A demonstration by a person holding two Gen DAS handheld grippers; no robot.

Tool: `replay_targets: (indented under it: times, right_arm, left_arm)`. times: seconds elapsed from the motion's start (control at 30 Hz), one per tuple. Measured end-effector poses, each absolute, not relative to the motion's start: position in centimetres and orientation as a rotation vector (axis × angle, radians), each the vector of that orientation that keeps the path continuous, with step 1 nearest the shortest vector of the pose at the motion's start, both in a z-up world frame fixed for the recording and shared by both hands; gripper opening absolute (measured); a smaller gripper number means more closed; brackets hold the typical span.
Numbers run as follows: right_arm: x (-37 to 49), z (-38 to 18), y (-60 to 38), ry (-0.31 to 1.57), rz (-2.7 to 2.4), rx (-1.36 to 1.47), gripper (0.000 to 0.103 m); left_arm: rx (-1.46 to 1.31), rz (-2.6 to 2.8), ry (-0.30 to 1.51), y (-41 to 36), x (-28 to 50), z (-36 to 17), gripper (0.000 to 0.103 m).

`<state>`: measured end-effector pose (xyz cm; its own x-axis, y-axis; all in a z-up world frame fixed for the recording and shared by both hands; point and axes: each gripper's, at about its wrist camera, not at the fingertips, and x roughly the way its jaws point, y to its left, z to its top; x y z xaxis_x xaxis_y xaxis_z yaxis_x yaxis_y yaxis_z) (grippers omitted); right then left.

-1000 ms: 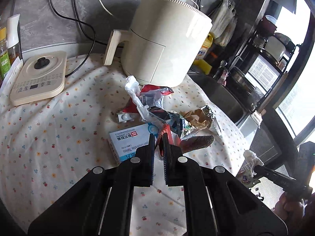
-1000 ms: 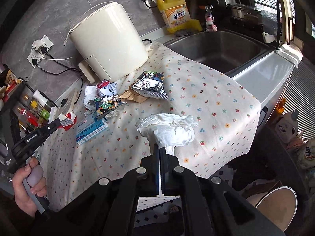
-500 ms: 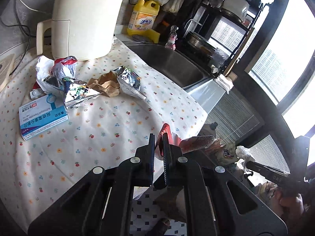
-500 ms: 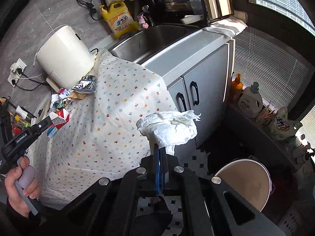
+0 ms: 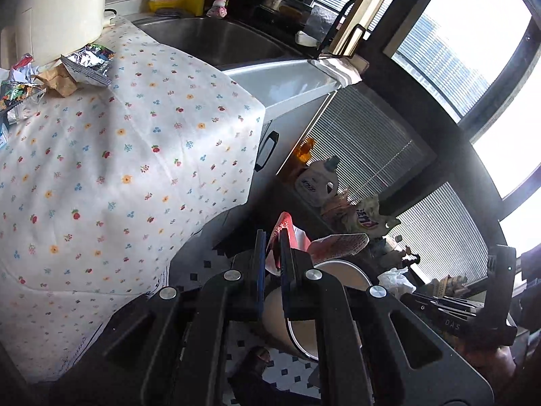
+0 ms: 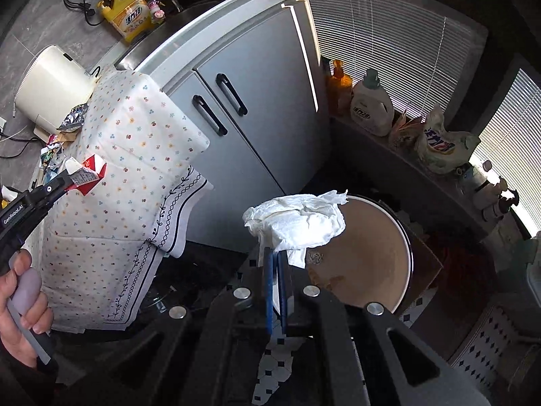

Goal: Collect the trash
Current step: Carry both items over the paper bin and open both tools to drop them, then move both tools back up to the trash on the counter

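Carrying step: your right tool [image 6: 274,264] pinches crumpled tissue [image 6: 297,221] above bin [image 6: 372,260]; left tool [image 5: 270,247] grips red wrapper [image 5: 287,233]. Next: release both over bin.

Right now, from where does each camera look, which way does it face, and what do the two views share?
Left wrist: sits on the left gripper, faces down past the tablecloth to the bin; its fingers pinch a red wrapper.
Right wrist: sits on the right gripper, faces down at the bin; it holds a white tissue; a hand shows.
Shared: bin, tablecloth, cabinet.
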<state>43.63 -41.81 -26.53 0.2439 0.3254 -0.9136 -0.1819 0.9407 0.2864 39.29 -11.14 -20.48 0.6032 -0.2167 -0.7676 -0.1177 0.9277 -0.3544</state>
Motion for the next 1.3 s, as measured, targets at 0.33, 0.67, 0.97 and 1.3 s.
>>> replay_targets:
  times: [0.33, 0.67, 0.97, 1.3]
  right_arm:
    - [42.6, -29.4, -46.2, 1.328, 0.356, 0.074, 0.055]
    - [42.2, -27.3, -51.9, 1.272, 0.270, 0.137, 0.055]
    - [41.3, -25.1, -56.6, 1.215, 0.174, 0.203, 0.056]
    - [41.5, -24.3, -55.3, 1.181, 0.193, 0.209, 0.064]
  left_arm:
    - [-0.390, -0.101, 0.992, -18.8, 39.3, -23.7, 0.008]
    - [-0.332, -0.199, 1.042, -24.8, 40.3, -25.0, 0.008]
    - [-0.285, -0.321, 1.145, -29.8, 41.9, -26.6, 0.020]
    - [-0.299, -0.314, 1.112, -27.5, 41.7, -24.8, 0.061]
